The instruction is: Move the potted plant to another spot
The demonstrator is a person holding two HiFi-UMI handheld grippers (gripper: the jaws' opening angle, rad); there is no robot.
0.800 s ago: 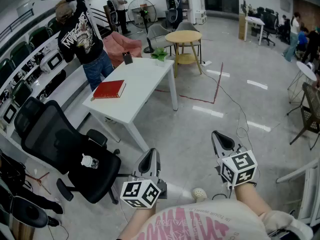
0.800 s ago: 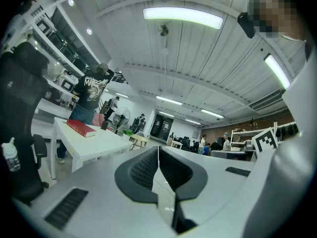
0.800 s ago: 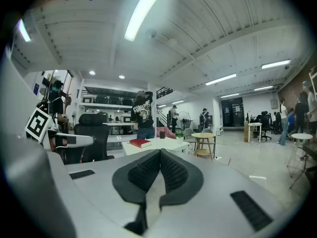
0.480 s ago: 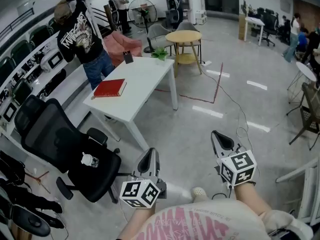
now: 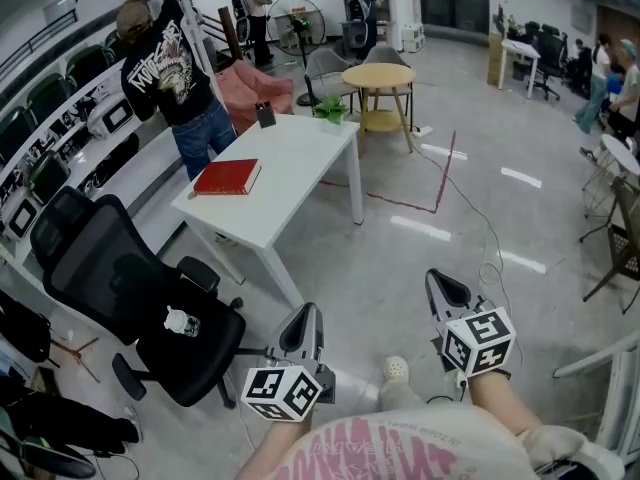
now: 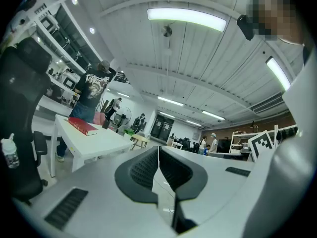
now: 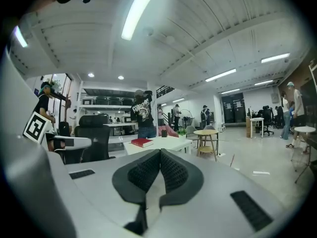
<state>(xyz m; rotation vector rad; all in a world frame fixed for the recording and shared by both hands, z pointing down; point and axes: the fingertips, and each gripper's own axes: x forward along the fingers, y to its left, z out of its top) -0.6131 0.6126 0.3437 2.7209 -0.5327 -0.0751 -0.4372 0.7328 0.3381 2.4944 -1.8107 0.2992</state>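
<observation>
Left fingers (image 6: 141, 171): pressed together with nothing between them. I hold them level and low at the bottom of the head view, since there is nothing to carry yet.
Right fingers (image 7: 144, 173): also closed tight and empty, tipped slightly down at the lower right of the head view.
Potted plant (image 5: 330, 111): upper middle of the head view, on the far corner of the white desk (image 5: 290, 163). It is well apart from both hands, so I judge I must walk over before any grasp.
Red book (image 5: 227, 177): lies flat nearer my end of the desk, apart from the plant, so it is not in the way.
Office chair (image 5: 130, 298): at the left of the frame, beside the desk's near end. The open floor to the right looks the easier approach.
Round table (image 5: 378, 73): just behind the plant, a possible new spot.
</observation>
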